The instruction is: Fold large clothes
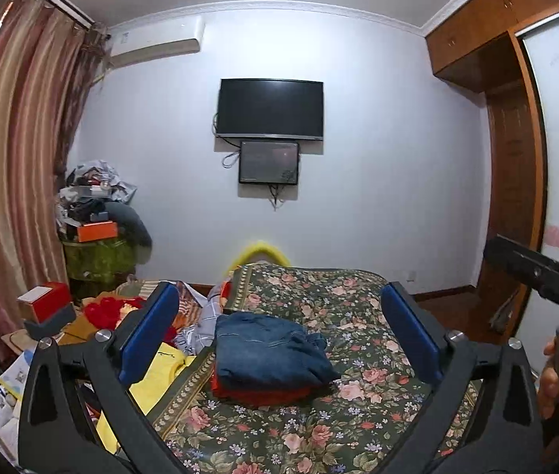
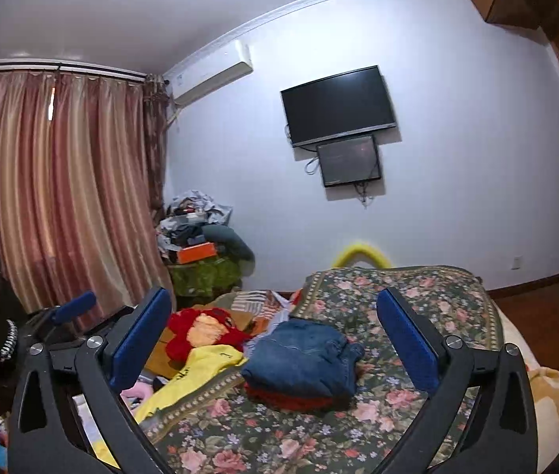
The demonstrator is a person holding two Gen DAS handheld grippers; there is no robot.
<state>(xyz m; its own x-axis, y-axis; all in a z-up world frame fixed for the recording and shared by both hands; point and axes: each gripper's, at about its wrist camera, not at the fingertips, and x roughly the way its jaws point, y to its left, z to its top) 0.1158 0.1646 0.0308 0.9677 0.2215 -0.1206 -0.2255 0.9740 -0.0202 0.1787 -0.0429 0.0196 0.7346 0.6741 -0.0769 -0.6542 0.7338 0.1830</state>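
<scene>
Both hand-held grippers empty, nothing between the blue pads. Left hand-held gripper (image 1: 279,339) jaws spread wide, held above the bed, aimed at the folded stack. Right hand-held gripper (image 2: 273,339) same: jaws wide apart, also above the bed, pointing at the stack.

Landmark = floral bedspread (image 1: 319,426) (image 2: 417,288). Folded denim garment (image 1: 271,351) (image 2: 303,359) lies on the bedspread, roughly mid-width, folded flat w/ one bunched bit sticking out on its right side. It sits on top of a folded red garment (image 1: 255,393) (image 2: 287,399); red edge shows under the denim on the near side. Stack isn't touched by either gripper.

Off the bedspread's left edge: yellow garment (image 1: 160,371) (image 2: 200,367) lying loose, partly under the bedspread border as far as I can tell. Beyond that, a red plush toy (image 1: 109,312) (image 2: 204,328) in the clutter left of the bedspread. Red box (image 1: 48,300) further left, left wrist view only.

Behind the bedspread's far end: yellow curved thing (image 1: 259,254) (image 2: 362,254), can't tell what. On the wall above that, TV (image 1: 269,108) (image 2: 338,104) w/ smaller screen (image 1: 269,168) (image 2: 348,166) just under it. Pile of stuff (image 1: 97,205) (image 2: 196,229) in the corner left of the bedspread, curtain (image 1: 10,158) (image 2: 62,189) beside it. Wardrobe (image 1: 516,197) right of the bedspread.

In the left wrist view, part of the other rig (image 1: 536,272) and the person's fingers (image 1: 550,383) at the right edge.
</scene>
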